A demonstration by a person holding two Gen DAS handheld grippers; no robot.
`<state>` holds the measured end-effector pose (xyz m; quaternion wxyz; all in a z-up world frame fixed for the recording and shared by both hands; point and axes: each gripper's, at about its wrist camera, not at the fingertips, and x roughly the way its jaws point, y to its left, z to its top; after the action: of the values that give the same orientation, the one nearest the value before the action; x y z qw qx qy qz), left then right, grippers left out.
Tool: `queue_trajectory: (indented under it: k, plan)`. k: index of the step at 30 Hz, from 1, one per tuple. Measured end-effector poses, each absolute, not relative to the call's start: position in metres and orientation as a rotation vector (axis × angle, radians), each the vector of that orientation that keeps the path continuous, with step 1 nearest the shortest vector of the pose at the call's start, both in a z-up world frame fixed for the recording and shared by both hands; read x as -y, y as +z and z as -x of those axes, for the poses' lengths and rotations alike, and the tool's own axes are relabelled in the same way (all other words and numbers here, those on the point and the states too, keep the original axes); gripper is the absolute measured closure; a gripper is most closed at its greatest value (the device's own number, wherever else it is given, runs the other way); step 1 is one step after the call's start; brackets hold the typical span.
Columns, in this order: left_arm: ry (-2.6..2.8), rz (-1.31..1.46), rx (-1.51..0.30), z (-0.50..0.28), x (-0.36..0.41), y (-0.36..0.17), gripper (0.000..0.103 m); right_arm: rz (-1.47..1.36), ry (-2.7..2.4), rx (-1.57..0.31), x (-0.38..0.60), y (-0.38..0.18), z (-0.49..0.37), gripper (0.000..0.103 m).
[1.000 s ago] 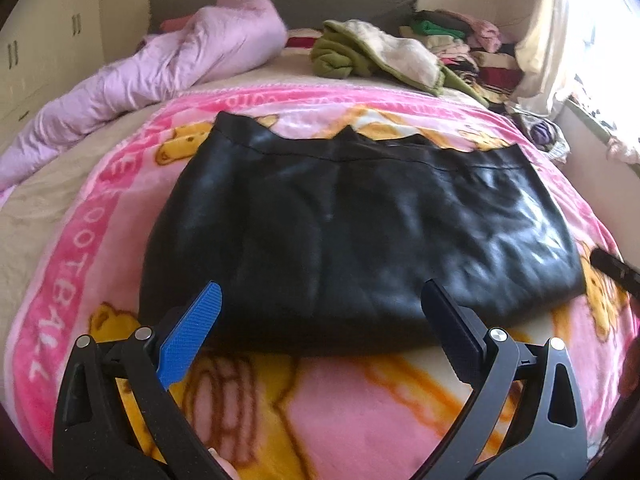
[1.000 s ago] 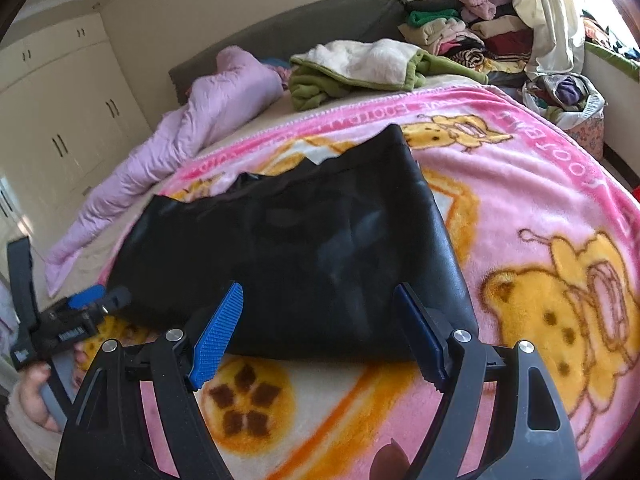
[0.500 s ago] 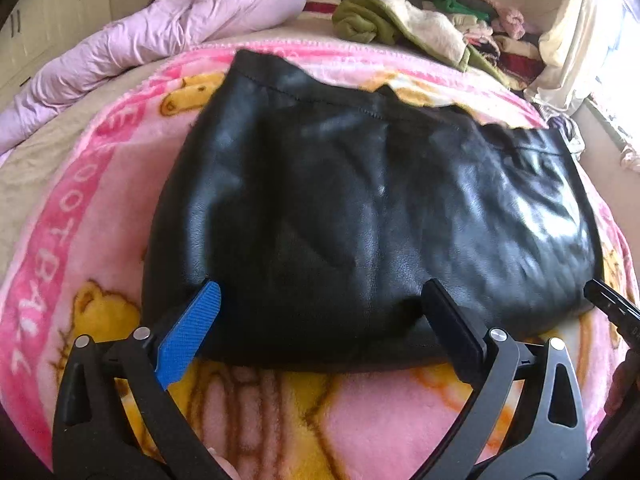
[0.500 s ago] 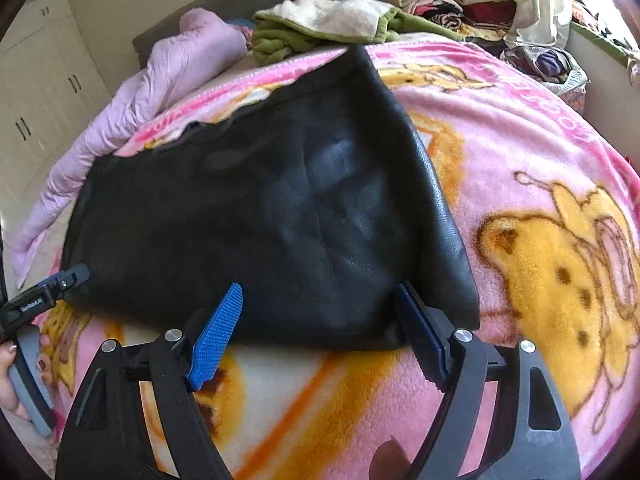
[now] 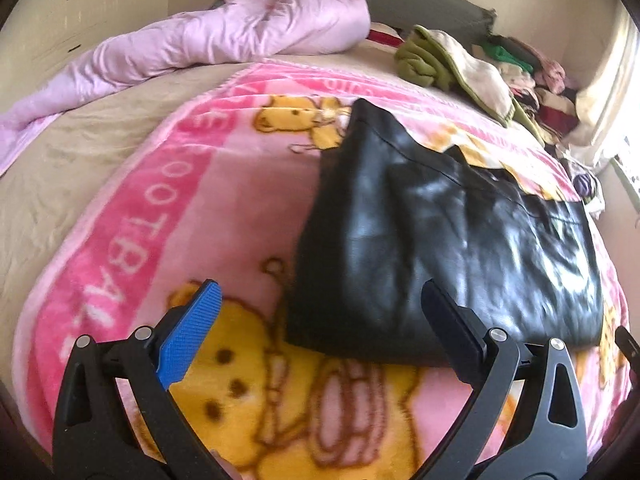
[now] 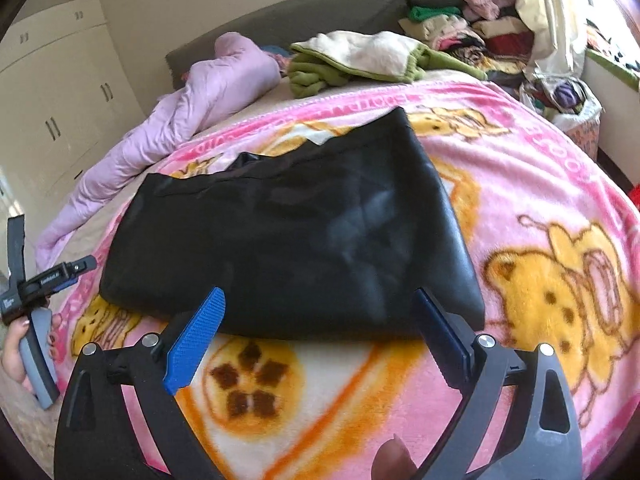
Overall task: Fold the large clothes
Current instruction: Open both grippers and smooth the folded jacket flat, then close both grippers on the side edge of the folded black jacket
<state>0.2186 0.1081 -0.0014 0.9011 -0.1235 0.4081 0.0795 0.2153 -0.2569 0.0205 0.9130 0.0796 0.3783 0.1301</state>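
Your black leather garment (image 6: pixel 292 248) lay folded flat on the pink cartoon blanket (image 6: pixel 540 200), its near edge just ahead of both tools. Your right gripper (image 6: pixel 316 332) had just been spreading its jaws and stood wide with nothing between the pads. Your left gripper (image 5: pixel 320 328) was spread too (empty, out over the blanket at the garment's left corner). A lilac quilt (image 5: pixel 208 40) sat bunched behind.
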Motion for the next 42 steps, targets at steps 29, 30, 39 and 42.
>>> queue_trajectory:
  k: [29, 30, 39, 42]
  plan:
    - [0.197, 0.189, -0.822, -0.232, -0.145, 0.019, 0.009, 0.138, 0.538, -0.711, 0.074, 0.031, -0.204, 0.004]
    - [0.193, 0.179, -0.831, -0.240, -0.144, 0.019, 0.009, 0.167, 0.542, -0.716, 0.064, 0.024, -0.205, 0.004]
    - [0.120, 0.130, -0.929, -0.308, -0.132, 0.002, 0.009, 0.465, 0.492, -0.709, -0.004, -0.034, -0.213, 0.004]
    - [0.123, 0.161, -0.970, -0.327, -0.143, -0.009, 0.009, 0.648, 0.404, -0.659, -0.028, -0.058, -0.219, 0.004]
